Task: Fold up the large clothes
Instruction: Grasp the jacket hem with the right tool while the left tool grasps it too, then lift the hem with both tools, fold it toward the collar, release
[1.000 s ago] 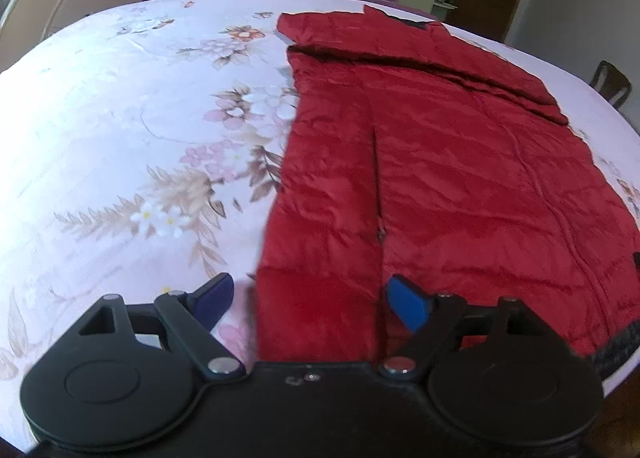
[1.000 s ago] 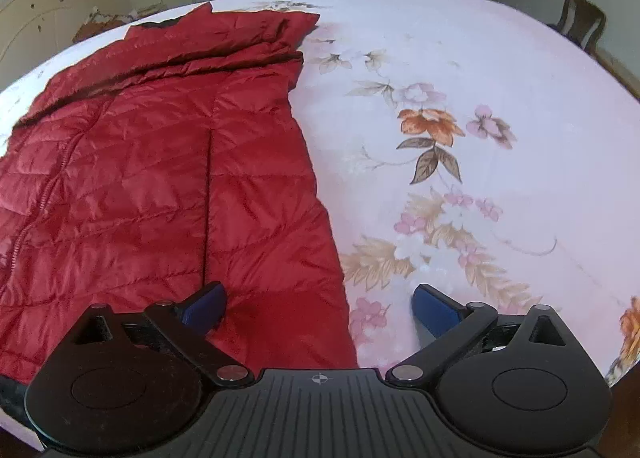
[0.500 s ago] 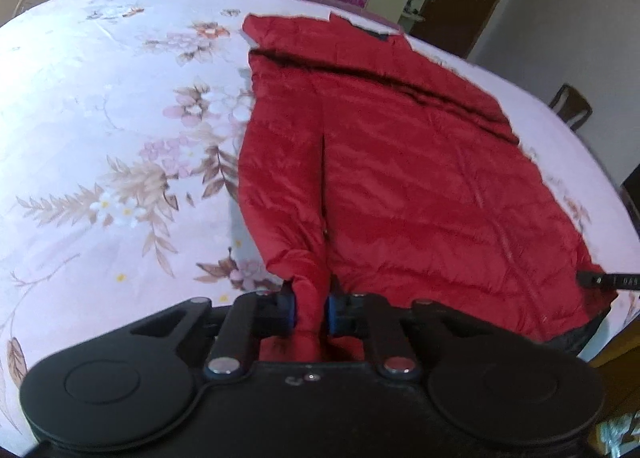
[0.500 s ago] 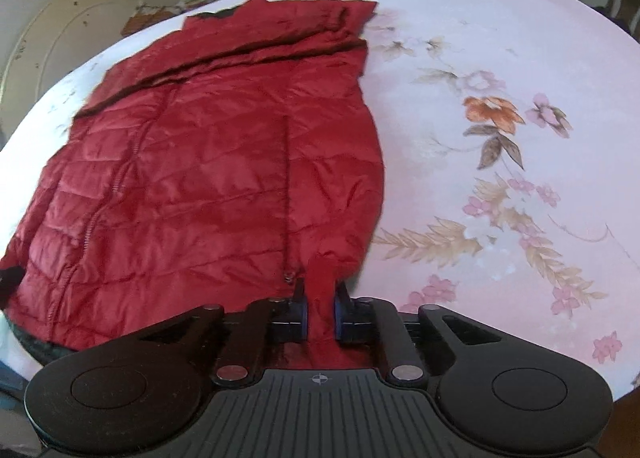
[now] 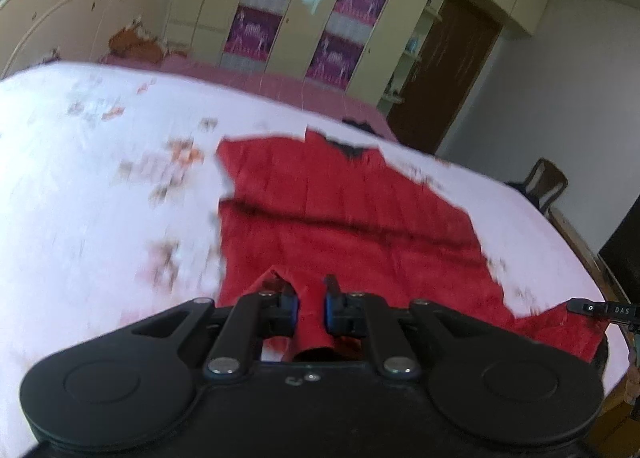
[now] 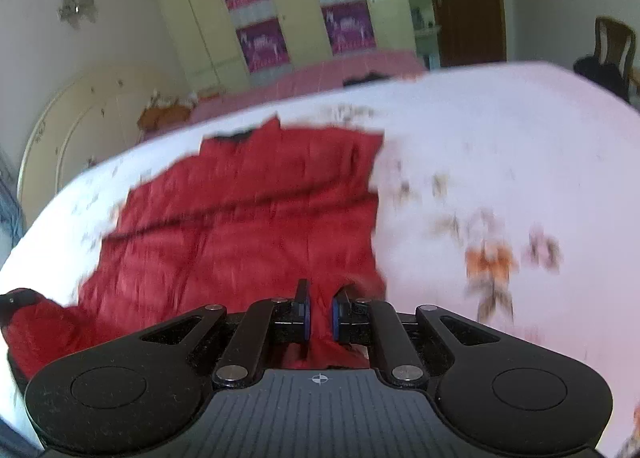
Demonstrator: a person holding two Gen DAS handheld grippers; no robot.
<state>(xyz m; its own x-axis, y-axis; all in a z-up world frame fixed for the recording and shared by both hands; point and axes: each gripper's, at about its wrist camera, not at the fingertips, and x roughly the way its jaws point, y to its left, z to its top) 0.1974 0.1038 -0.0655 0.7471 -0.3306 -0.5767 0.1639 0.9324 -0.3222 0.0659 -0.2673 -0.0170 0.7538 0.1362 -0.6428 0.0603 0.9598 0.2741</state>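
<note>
the left claw (image 5: 311,303) is clamped on a pinch of the red jacket's (image 5: 348,226) near hem, the jacket spread flat across the floral bed (image 5: 100,186); the right claw (image 6: 319,316) pinches the hem at the other corner

Bright daylight; heavy motion blur smears the bedsheet (image 5: 100,194) (both views), fisheye curving edges, corners vignetted black.

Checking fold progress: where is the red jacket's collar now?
In both wrist views the black collar lies at the red jacket's far end, toward the wardrobe.
</note>
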